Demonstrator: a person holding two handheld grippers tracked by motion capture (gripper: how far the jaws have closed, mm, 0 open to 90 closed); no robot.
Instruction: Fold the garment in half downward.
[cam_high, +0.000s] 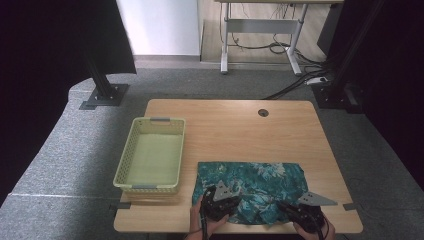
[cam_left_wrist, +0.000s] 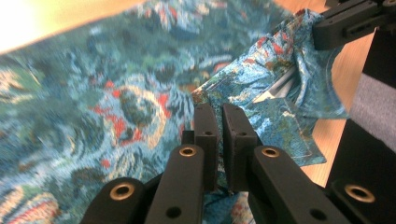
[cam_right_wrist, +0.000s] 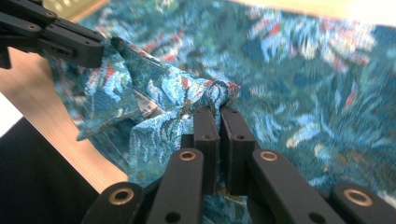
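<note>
Cloth (cam_high: 252, 180), teal with a leaf print in blue, white and red: lies spread on the near half of your wooden table (cam_high: 240, 125), its near edge bunched up and lifted off the tabletop where you grip it.

Left gripper (cam_high: 218, 200): in your left hand at the cloth's near left part. In the left gripper view its two black jaws stand pressed together with a fold of the printed fabric (cam_left_wrist: 93, 107) pinched between them; the cloth is gathered and raised just beyond the tips.

Right gripper (cam_high: 300, 212): in your right hand at the cloth's near right corner, close to the table's front edge. In the right gripper view the jaws are closed tight on a puckered ridge of the fabric (cam_right_wrist: 299, 70), which bunches over the tips. The left gripper (cam_right_wrist: 56, 39) shows farther off at the upper left of that view, also clamped on the cloth, with a slack span of fabric hanging between the two grips.

Basket (cam_high: 150, 155), pale yellow-green plastic with perforated walls and grey handles: sits on the left side of the table, just beside the cloth's left edge.

Cable hole (cam_high: 263, 112): dark and round, near the table's far edge, well apart from the cloth.
</note>
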